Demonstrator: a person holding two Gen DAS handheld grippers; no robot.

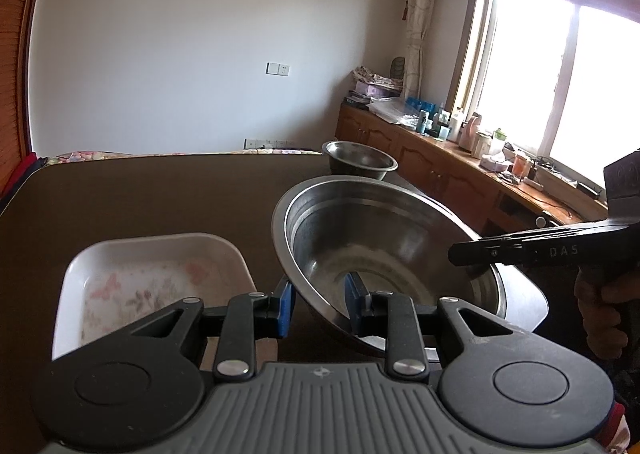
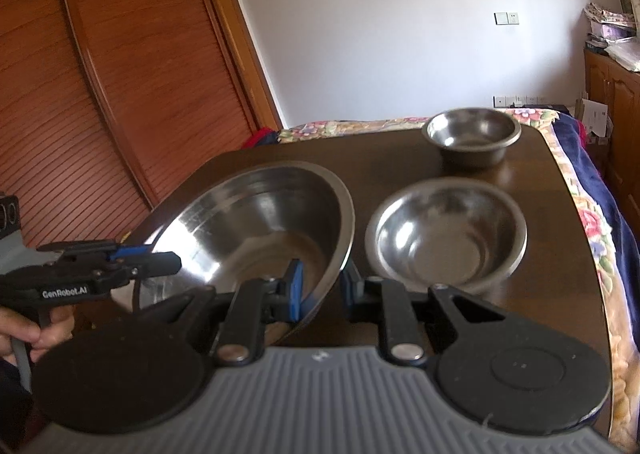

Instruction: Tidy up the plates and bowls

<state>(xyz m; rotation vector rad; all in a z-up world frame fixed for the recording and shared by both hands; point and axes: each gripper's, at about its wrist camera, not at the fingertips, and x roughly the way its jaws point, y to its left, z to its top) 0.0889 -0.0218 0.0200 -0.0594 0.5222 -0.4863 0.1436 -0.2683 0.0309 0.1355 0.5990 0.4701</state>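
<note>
Large steel bowl (image 1: 384,238) tilted, rim clamped by left gripper (image 1: 320,306), right gripper (image 2: 320,290).

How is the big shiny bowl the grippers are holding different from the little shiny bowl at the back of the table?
The big bowl is much wider than the little bowl. The big bowl is tilted and gripped at its rim by both grippers; the little bowl sits flat, untouched. The big bowl is shallow for its width; the little one looks deeper. Both are shiny metal and empty.

Shiny steel bowls (image 2: 256,222); glossy plastic tray (image 1: 152,274); dark polished wood table (image 2: 400,158).
</note>
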